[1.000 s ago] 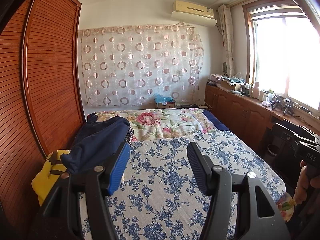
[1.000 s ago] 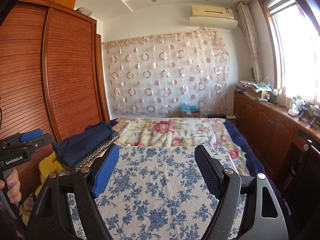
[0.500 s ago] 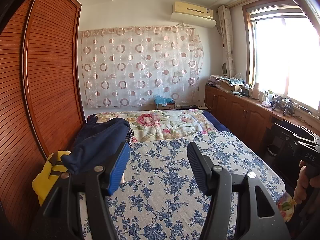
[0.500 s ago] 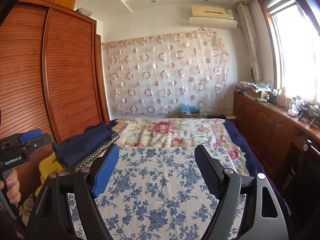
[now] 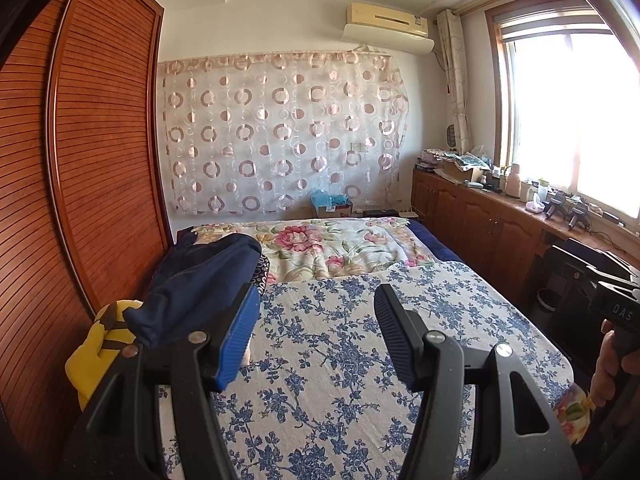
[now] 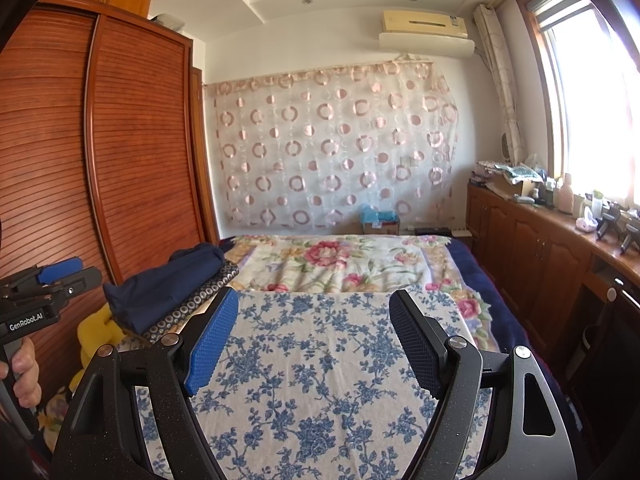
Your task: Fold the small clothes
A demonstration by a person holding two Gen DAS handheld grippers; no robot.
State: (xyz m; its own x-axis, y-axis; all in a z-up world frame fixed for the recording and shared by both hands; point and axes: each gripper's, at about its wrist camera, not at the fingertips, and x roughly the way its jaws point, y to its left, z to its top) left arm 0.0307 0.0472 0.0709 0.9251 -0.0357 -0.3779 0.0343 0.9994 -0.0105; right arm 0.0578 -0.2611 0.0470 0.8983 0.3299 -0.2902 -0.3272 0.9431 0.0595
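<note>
A dark navy garment point(image 5: 200, 280) lies bunched at the left side of the bed on a black patterned cloth point(image 6: 196, 300); it also shows in the right wrist view point(image 6: 160, 288). My left gripper point(image 5: 316, 320) is open and empty, held above the blue-flowered sheet point(image 5: 340, 340). My right gripper point(image 6: 314, 328) is open and empty, above the same sheet point(image 6: 312, 360). The navy garment lies to the left of both grippers, apart from them.
A yellow soft toy point(image 5: 96, 348) sits by the wooden wardrobe point(image 5: 80, 160) on the left. A pink-flowered quilt point(image 5: 332, 244) covers the far half of the bed. Wooden cabinets point(image 5: 480, 224) with clutter run under the window on the right.
</note>
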